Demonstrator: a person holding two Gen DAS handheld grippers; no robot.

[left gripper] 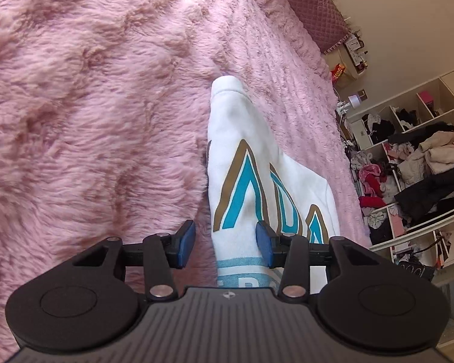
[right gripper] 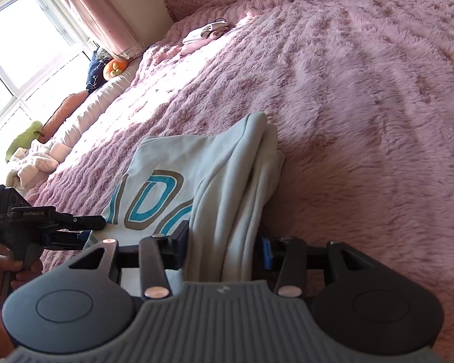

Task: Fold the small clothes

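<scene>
one white sweatshirt (left gripper: 242, 163), two tools (left gripper: 225, 243) (right gripper: 221, 246), one pink blanket (left gripper: 90, 106), one shelf unit (left gripper: 414, 163)

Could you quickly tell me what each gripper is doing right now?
Left gripper: open, sweatshirt edge between the jaws.
Right gripper: open around folded sweatshirt layers.

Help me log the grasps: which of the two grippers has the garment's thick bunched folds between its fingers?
The right gripper: stacked folds of the white sweatshirt run between its fingers. The left gripper straddles only its flat printed edge.
</scene>
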